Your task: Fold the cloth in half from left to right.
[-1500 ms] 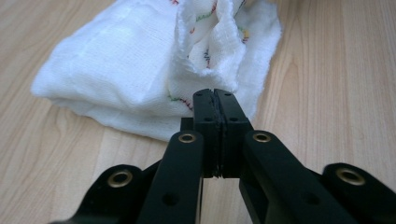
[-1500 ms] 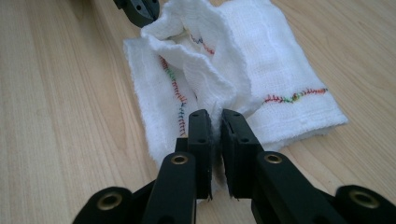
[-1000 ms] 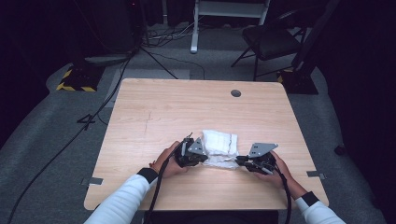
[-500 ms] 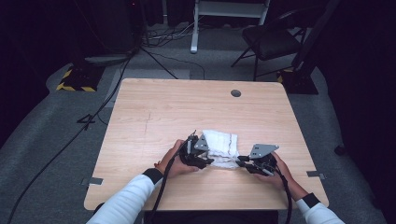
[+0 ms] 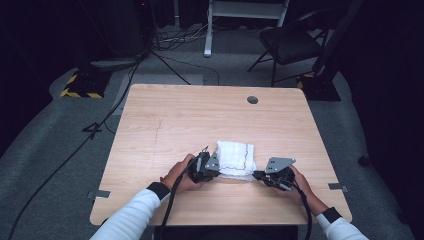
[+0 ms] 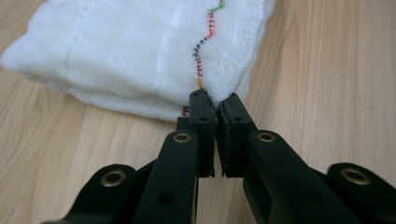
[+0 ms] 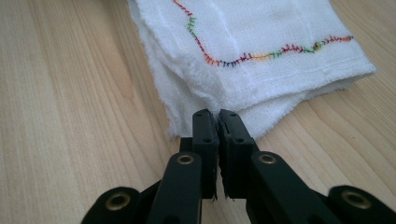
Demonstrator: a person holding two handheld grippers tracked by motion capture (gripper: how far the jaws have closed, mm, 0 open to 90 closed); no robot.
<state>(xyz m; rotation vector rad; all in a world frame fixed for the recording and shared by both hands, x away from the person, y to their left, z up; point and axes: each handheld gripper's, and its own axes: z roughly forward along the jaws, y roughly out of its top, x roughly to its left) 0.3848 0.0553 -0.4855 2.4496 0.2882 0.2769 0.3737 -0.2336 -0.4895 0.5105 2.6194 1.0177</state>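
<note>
A folded white cloth (image 5: 235, 156) with multicolour zigzag stitching lies on the wooden table (image 5: 200, 115), near its front edge. My left gripper (image 5: 218, 170) is at the cloth's near left corner. Its jaws have just been closing and now pinch the cloth (image 6: 130, 56) where the stitched hem runs into the left gripper's tips (image 6: 217, 100). My right gripper (image 5: 256, 175) is at the near right corner. Its jaws have also just been closing. The right gripper's tips (image 7: 218, 115) are shut on the edge of the cloth (image 7: 261, 46), whose layers are frayed there.
A round cable hole (image 5: 252, 99) sits near the table's far edge. Beyond the table, a dark chair (image 5: 292, 45) and a white stand (image 5: 245, 10) are on the grey floor. Black cables (image 5: 100, 125) trail down the left side.
The left gripper shifted slightly right toward the cloth, then settled at its near left corner. The cloth's near edge looks a little more gathered. The right hand has stayed put.
</note>
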